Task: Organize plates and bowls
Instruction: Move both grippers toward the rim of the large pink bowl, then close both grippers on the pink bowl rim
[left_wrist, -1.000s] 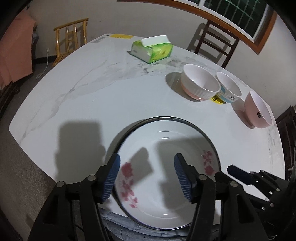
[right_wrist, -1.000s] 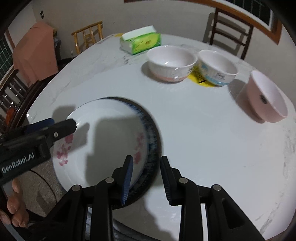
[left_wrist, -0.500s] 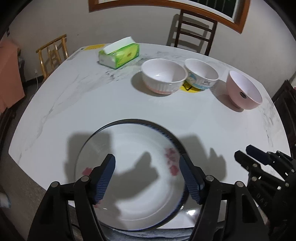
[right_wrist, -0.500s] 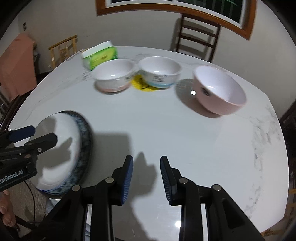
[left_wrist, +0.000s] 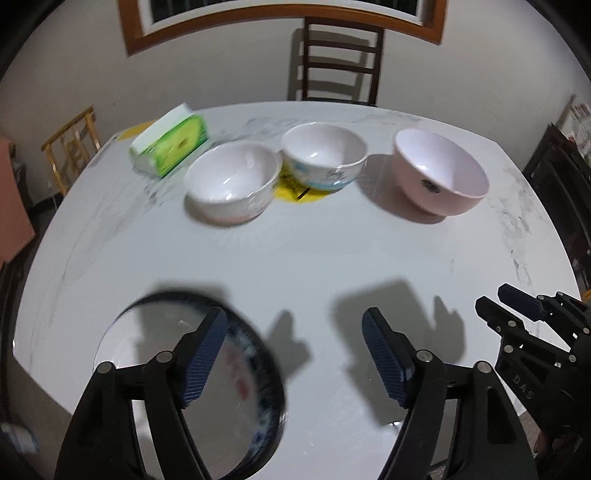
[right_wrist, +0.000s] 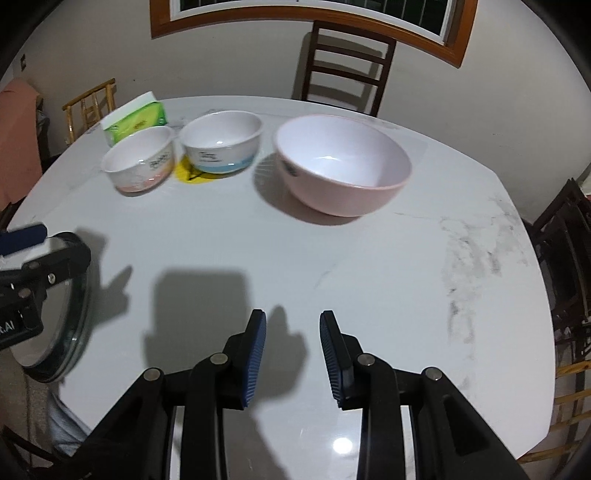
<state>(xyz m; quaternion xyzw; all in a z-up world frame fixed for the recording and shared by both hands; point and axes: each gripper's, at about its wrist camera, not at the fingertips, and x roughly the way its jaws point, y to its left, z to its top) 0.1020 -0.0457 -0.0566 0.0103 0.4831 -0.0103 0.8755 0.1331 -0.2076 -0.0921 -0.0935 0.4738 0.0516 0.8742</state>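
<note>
Pink bowl (right_wrist: 343, 166) seen upright, empty, at far side of table (right_wrist: 369, 277), ahead and slightly right of right gripper (right_wrist: 291, 354); nearer that hand than left.

Two white bowls (left_wrist: 232, 182) (left_wrist: 323, 160) to its left, empty, rims just beside each other.

Stacked plates (left_wrist: 236, 413) at near edge, under left gripper (left_wrist: 295, 354).

Right jaws parted narrowly, nothing held. Left jaws wide, just been opening, nothing gripped.

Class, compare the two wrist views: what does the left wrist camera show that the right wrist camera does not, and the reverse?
Only the left wrist view shows the plate's red flower print. Only the right wrist view shows grey marble veining along the table's right side up close. Both share the pink bowl, two white bowls, green tissue pack and dark wooden chair.
</note>
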